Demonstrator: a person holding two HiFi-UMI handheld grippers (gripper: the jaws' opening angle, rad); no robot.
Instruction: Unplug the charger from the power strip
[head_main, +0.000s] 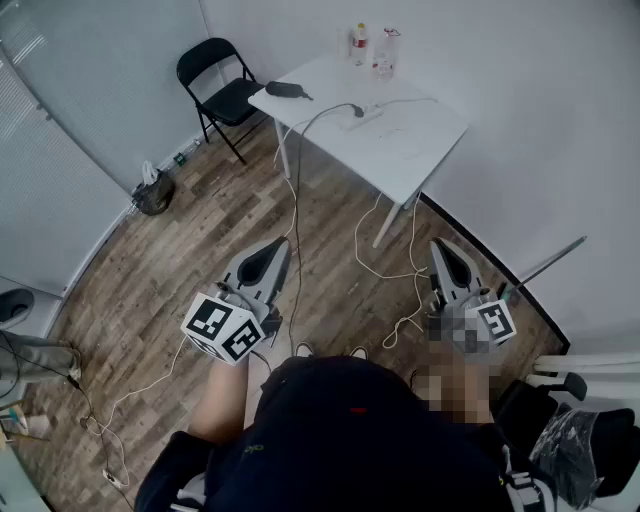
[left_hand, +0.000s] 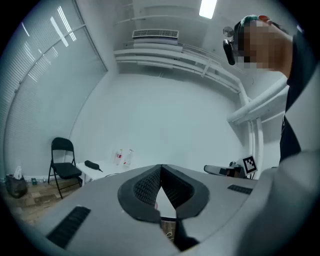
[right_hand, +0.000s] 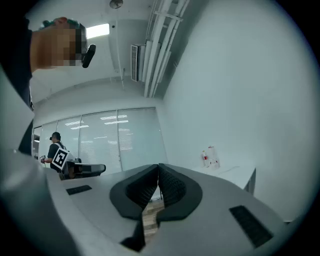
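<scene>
Head view puts the charger (head_main: 357, 110) in the power strip (head_main: 368, 116) on the table (head_main: 425, 150), upper middle of frame, far from the left gripper (head_main: 283, 243) and right gripper (head_main: 437, 243), both closed and empty; I'd judge it light and rigid, best pinched by its body.

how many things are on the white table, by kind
bottles: 2
black pouch: 1
power strip: 1
charger plugged into the strip: 1
total: 5
</scene>
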